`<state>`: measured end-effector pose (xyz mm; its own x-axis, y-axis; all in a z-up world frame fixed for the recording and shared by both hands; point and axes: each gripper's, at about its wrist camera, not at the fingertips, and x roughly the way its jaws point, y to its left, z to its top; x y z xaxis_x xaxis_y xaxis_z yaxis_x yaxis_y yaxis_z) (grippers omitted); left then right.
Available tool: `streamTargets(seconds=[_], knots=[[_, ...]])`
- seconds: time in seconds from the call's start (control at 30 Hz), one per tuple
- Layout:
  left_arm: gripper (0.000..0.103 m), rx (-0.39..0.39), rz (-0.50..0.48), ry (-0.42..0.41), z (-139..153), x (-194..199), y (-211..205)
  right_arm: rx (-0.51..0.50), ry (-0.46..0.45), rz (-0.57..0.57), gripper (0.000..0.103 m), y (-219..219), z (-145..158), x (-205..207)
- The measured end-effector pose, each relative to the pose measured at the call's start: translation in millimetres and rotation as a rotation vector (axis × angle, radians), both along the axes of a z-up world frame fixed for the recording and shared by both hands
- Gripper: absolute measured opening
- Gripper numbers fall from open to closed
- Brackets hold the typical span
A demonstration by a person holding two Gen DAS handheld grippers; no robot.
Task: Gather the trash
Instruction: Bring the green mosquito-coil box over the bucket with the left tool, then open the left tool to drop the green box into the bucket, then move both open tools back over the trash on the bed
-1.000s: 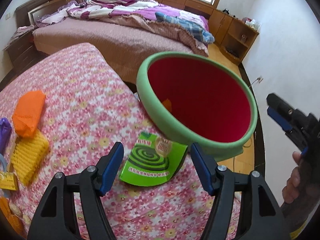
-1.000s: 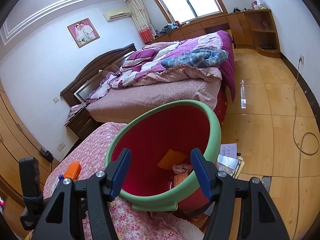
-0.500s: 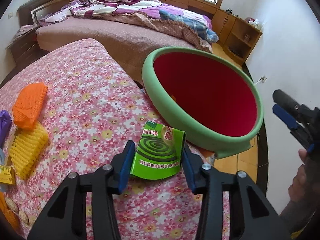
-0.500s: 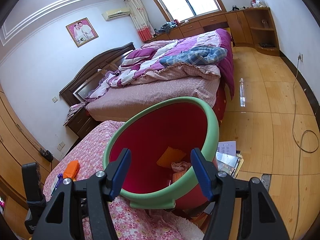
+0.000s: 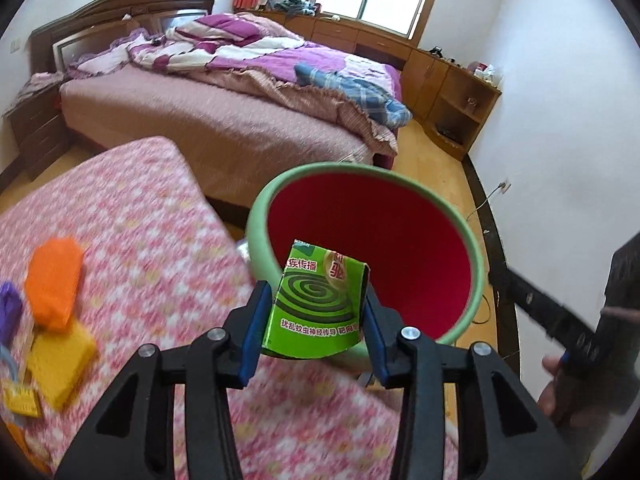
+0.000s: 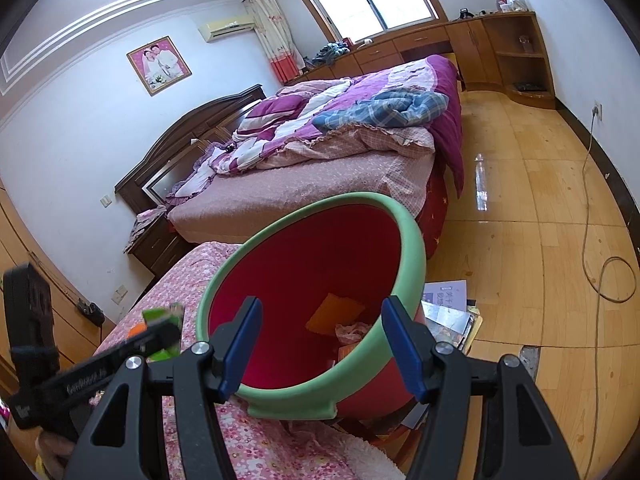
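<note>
Blurred floral bedspread (image 5: 152, 240); left gripper (image 5: 312, 328) clamps green box (image 5: 316, 304).

One bin (image 5: 476, 256), one green box (image 5: 316, 304)

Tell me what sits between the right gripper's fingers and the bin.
Nothing: in the right wrist view, the open right gripper frames the bin rim directly.

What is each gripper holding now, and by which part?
The left gripper grips the green box by its two side edges. The right gripper holds nothing.
</note>
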<state>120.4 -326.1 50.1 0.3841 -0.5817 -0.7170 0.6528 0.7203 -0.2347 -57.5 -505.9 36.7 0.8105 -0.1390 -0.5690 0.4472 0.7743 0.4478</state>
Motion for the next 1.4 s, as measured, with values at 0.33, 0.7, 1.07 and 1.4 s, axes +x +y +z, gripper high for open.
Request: streamTargets(seconds=[0.33, 0.7, 1.07, 1.4], knots=[[0.054, -0.007, -0.075, 0.009, -6.4, 12.3, -39.2, 0.011, 0.017, -0.027, 0.065, -13.6, -7.6, -3.4], [0.057, 0.000, -0.007, 0.035, -6.1, 8.2, -15.8, 0.000, 0.015, -0.010, 0.065, -5.2, -3.8, -4.3], [0.057, 0.033, 0.082, 0.030, 0.8, -0.5, 37.4, -0.014, 0.006, 0.063, 0.071, 28.6, 10.7, 2.4], [0.057, 0.038, 0.177, 0.004, 10.9, -9.5, 102.1, -0.034, 0.002, 0.169, 0.073, 78.0, 23.6, 14.5]])
